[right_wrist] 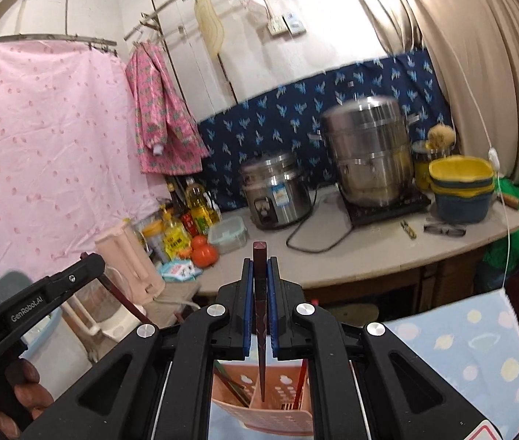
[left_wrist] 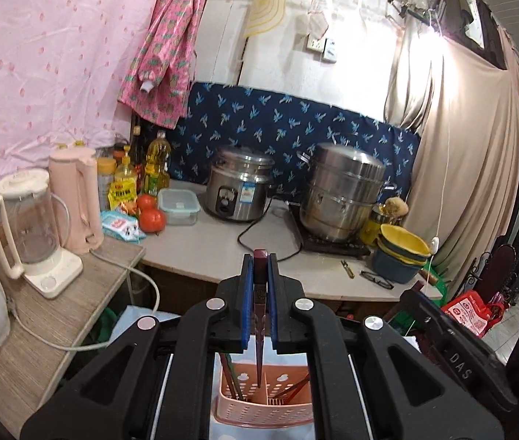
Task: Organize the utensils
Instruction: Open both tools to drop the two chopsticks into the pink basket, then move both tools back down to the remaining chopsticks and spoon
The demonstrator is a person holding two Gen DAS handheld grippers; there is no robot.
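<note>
My left gripper (left_wrist: 260,267) is shut on a dark red chopstick (left_wrist: 259,315) that hangs tip-down over the middle divider of a pink perforated utensil basket (left_wrist: 263,401). My right gripper (right_wrist: 259,271) is shut on another dark red chopstick (right_wrist: 260,315), its tip down inside the same pink basket (right_wrist: 259,403). Several chopsticks lean in the basket's left and right compartments. The left gripper's body shows at the lower left of the right wrist view (right_wrist: 39,293); the right gripper's body shows at the lower right of the left wrist view (left_wrist: 453,348).
A counter (left_wrist: 201,253) holds a rice cooker (left_wrist: 237,183), a steel steamer pot (left_wrist: 343,190), stacked bowls (left_wrist: 402,256), glasses (left_wrist: 376,279), tomatoes (left_wrist: 151,216), oil bottles and a lidded container. A blender (left_wrist: 32,227) and pink kettle (left_wrist: 76,201) stand on a side shelf at left.
</note>
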